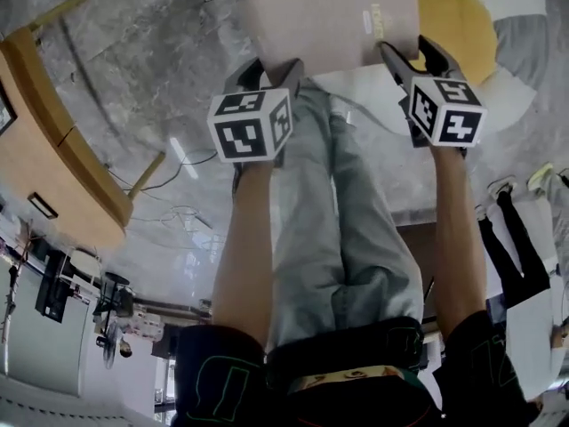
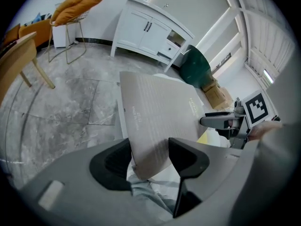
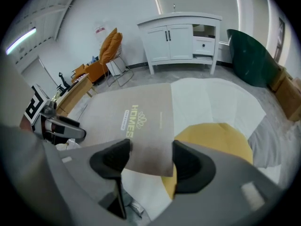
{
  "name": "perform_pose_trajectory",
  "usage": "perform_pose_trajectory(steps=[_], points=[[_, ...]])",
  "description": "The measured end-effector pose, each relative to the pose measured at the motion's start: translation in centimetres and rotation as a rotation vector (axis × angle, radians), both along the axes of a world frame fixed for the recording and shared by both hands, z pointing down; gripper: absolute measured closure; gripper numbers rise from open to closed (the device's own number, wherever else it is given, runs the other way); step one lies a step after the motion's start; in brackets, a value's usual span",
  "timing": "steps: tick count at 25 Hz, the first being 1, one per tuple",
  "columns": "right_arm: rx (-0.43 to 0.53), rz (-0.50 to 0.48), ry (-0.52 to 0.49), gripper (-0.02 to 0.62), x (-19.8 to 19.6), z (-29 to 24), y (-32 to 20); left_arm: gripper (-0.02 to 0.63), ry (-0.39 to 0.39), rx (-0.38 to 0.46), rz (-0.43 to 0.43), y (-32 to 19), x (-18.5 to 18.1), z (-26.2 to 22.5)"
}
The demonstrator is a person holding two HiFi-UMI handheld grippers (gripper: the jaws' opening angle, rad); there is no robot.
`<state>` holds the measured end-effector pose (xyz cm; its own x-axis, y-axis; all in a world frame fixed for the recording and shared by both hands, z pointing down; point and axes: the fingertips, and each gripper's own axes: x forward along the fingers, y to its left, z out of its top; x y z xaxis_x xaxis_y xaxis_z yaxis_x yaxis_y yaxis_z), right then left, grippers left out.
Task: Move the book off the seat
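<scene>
Beige book (image 1: 333, 20) clamped by left hand-held gripper (image 1: 269, 68) and right hand-held gripper (image 1: 412, 53), both down-tilted.

perhaps a furniture showroom: white cabinet (image 3: 181, 39), orange chair (image 2: 75, 13)

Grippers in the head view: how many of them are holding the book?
2. The left gripper clamps the book at its near left corner; the right gripper clamps its near right corner. No other gripper is in view.

A white cabinet (image 3: 181, 34) stands against the far wall, an orange chair (image 3: 112, 46) to its left, on grey marble floor (image 2: 70, 98).
</scene>
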<state>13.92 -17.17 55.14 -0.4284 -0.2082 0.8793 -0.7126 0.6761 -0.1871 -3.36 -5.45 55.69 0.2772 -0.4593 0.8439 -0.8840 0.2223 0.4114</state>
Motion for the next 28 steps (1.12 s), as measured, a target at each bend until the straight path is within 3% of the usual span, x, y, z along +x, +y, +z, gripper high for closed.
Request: perform_pose_trajectory(steps=[14,28], points=[[0.036,-0.37,-0.113,0.307,-12.1,-4.8,4.9,0.354,-0.093,0.052,-0.428,10.3,-6.9,-5.9],[0.069,-0.657,-0.195,0.307,-31.7,-10.1,12.3,0.362,-0.151,0.113,-0.789,20.6,-21.3,-11.4]])
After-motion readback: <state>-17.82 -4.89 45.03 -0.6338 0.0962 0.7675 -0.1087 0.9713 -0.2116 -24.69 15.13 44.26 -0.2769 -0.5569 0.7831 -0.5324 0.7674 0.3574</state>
